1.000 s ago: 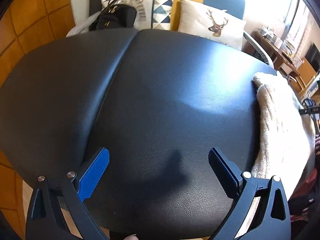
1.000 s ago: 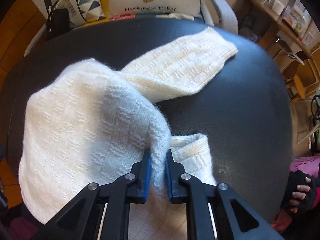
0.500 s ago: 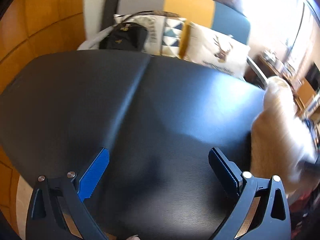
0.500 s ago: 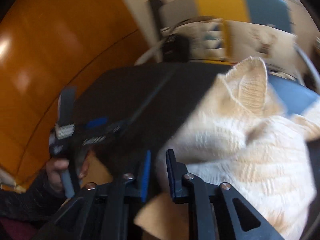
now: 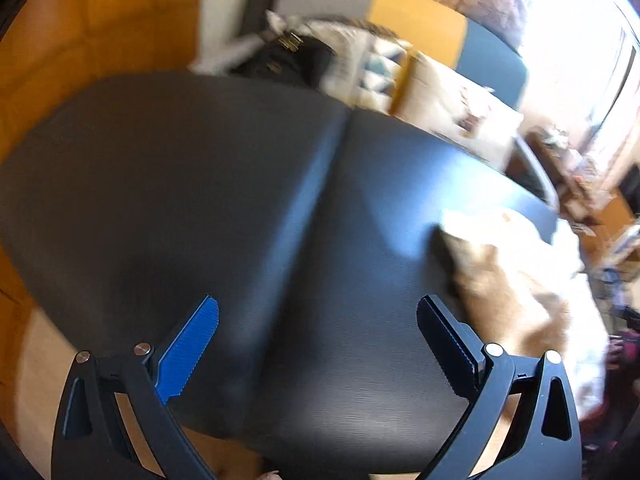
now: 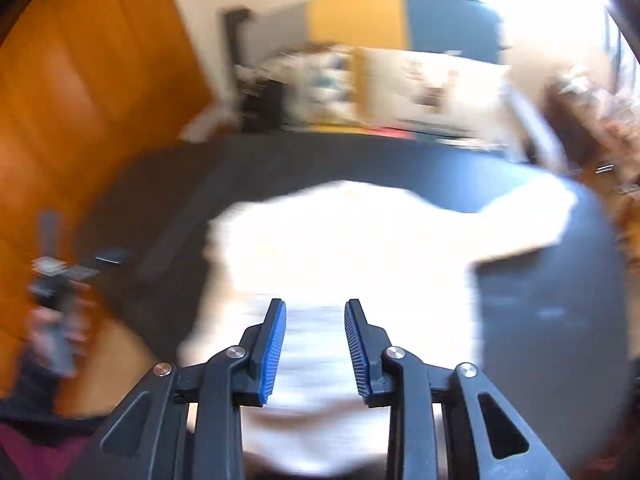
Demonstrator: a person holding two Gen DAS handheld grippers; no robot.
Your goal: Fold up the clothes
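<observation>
While both views are smeared by motion, we can still place the one garment: a single cream knitted sweater [image 6: 344, 256] lies spread on the black worktop [image 5: 224, 184], toward its right edge and reaching the near edge just ahead of our right gripper [image 6: 315, 346]. Its body runs away from that gripper toward the far edge, and one sleeve [image 6: 528, 216] stretches out toward the far right corner. We see only that one sleeve; where the other lies we cannot tell through the blur and glare.

Our right gripper's fingers [image 6: 272, 344] stand a narrow gap apart, with nothing between them; the sweater lies directly under and beyond them. Our left gripper [image 5: 318, 346] has its fingers [image 5: 188, 352] spread wide and empty over bare worktop near the near edge, by the seam that runs front to back. From there the sweater [image 5: 512, 280] lies off to its right, so the right gripper is clearly the nearer one.

We judge that the sweater is laid out rather than folded, though the blur hides any crease. Counted: one sweater, two grippers, one worktop. Behind the far edge we make out cushions [image 5: 452, 92] and a dark bag [image 5: 284, 60].
</observation>
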